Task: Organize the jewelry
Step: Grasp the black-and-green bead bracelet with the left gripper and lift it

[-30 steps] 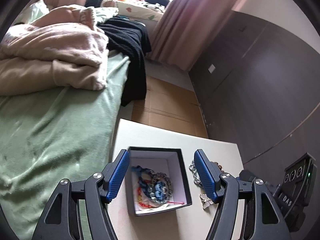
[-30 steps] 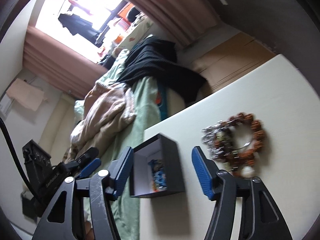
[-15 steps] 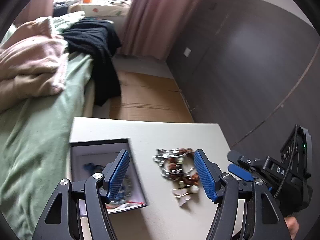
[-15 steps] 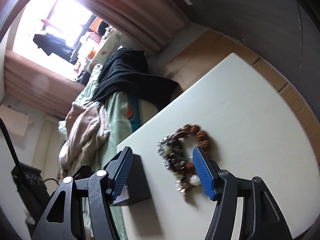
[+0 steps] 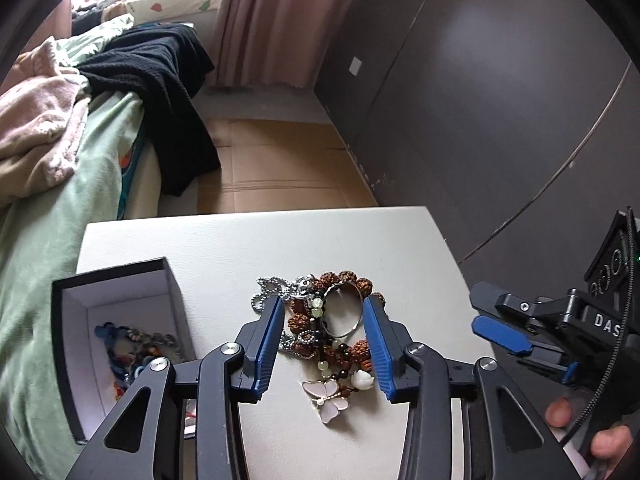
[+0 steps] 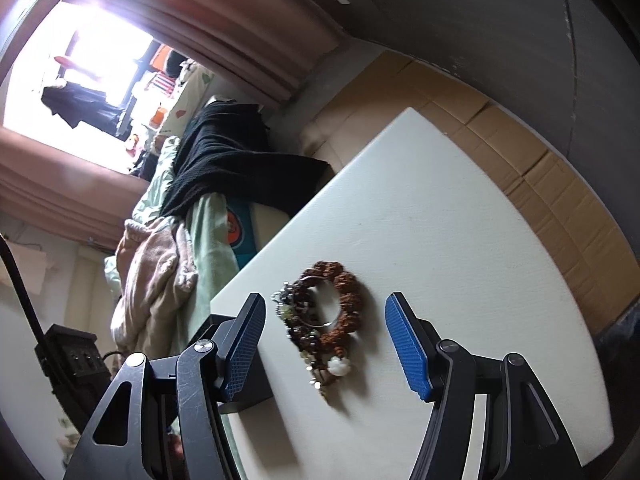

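A tangle of jewelry [image 5: 316, 312] lies on the white table [image 5: 240, 248]: a brown bead bracelet [image 5: 344, 278], a silver chain [image 5: 268, 288], a thin silver ring [image 5: 352, 330] and a butterfly pendant [image 5: 328, 398]. My left gripper [image 5: 323, 304] straddles this pile and its jaws are closing, with the pile between them and the pads not visibly pressing on it. To the left stands an open black box [image 5: 116, 276] with several blue and beaded pieces [image 5: 136, 344] inside. My right gripper [image 6: 326, 304] hovers open over the same pile [image 6: 344, 292]; it also shows as the right gripper [image 5: 500, 336] at the left view's edge.
A bed with green sheet [image 5: 48, 216], pink blanket and black garment [image 5: 160, 68] lies left of the table. Cardboard [image 5: 280, 168] covers the floor beyond the table's far edge. A dark wall [image 5: 480, 100] runs along the right. The box's dark wall [image 6: 252, 392] sits behind my right gripper's left finger.
Both grippers swung from over the box to over the loose pile. The left gripper's fingers came visibly closer together; the right gripper's spacing stayed the same.
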Demonstrator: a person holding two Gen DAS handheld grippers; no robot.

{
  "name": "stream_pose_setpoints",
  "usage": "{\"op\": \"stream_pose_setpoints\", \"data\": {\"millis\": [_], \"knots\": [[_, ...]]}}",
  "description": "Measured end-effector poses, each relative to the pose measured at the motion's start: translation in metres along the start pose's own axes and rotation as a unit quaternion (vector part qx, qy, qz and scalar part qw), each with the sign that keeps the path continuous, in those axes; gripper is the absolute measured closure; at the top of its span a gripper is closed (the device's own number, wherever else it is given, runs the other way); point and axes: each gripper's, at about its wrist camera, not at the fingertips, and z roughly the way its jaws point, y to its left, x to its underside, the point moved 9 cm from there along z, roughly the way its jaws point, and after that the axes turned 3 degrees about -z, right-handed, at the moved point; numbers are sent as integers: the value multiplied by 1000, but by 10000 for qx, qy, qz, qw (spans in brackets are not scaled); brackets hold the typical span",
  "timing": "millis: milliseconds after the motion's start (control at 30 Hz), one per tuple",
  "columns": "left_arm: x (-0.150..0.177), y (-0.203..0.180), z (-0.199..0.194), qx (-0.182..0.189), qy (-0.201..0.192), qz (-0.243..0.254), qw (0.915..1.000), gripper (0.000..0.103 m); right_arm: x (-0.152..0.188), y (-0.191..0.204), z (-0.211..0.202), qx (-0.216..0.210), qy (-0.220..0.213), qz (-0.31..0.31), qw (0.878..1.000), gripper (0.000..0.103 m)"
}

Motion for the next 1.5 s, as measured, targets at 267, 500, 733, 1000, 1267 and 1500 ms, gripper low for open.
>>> {"op": "stream_pose_setpoints", "data": {"millis": [267, 500, 733, 1000, 1267, 1500], "knots": [[12, -5, 31, -227, 281, 173, 9992, 68, 1, -27, 7, 172, 191, 489, 9985, 40], [23, -1, 50, -296, 517, 205, 9980, 68, 5, -27, 9, 169, 269, 515, 9982, 40], [28, 6, 58, -445, 552, 223, 9972, 89, 5, -29, 10, 170, 261, 562, 9979, 40], [15, 7, 28, -230, 203, 148, 9994, 95, 6, -25, 12, 179, 299, 480, 9982, 40], [6, 8, -8, 86, -108, -88, 9999, 95, 17, -15, 23, 125, 499, 319, 9982, 40], [4, 21, -26, 126, -248, -206, 9994, 95, 35, -1, 41, 118, 803, 26, 9967, 48]]}}
